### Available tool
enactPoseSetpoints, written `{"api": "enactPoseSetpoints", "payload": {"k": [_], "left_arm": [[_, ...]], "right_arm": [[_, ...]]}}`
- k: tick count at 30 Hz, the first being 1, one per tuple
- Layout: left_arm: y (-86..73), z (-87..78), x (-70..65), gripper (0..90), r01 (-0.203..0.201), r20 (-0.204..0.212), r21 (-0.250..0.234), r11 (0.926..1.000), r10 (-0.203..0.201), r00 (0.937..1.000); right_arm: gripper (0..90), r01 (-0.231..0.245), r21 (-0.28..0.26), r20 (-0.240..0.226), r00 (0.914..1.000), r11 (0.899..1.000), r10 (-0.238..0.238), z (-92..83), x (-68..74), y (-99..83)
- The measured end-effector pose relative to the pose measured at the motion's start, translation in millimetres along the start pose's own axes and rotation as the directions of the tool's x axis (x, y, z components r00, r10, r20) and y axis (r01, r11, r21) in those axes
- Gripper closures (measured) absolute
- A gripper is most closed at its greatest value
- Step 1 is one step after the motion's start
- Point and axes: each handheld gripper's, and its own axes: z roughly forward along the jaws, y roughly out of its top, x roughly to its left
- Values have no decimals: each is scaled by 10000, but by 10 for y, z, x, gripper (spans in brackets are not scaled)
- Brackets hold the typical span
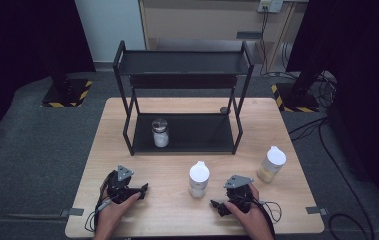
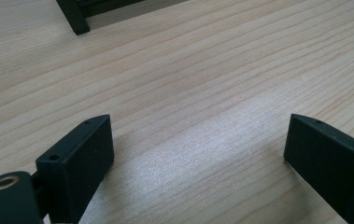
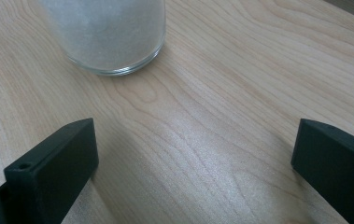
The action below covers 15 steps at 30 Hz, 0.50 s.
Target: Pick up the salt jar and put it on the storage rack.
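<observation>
Glass jar with a white lid stands on the surface between both hands, close to the right hand-held gripper. Probably smooth, breakable and a bit weighty; grab mid-body. Both grippers, left hand-held gripper too, gape empty.

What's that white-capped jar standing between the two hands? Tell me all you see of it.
The clear glass jar with the white domed cap stands upright on the pale wooden table, in front of the black metal shelf rack. It holds a white grainy powder, and its round base shows close up in the right gripper view. Nothing grips it; only the table touches it.
</observation>
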Motion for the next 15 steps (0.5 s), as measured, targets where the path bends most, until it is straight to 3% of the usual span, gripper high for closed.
{"api": "enactPoseSetpoints", "payload": {"k": [5, 15], "left_arm": [[21, 12, 13, 60, -190, 34, 84, 9998, 190, 9998], [37, 28, 152, 46, -620, 545, 99, 9980, 614, 9966]], "right_arm": [[9, 0, -2, 1, 10000, 10000, 0, 0, 0, 0], [10, 1, -2, 1, 10000, 10000, -1, 0, 0, 0]]}}
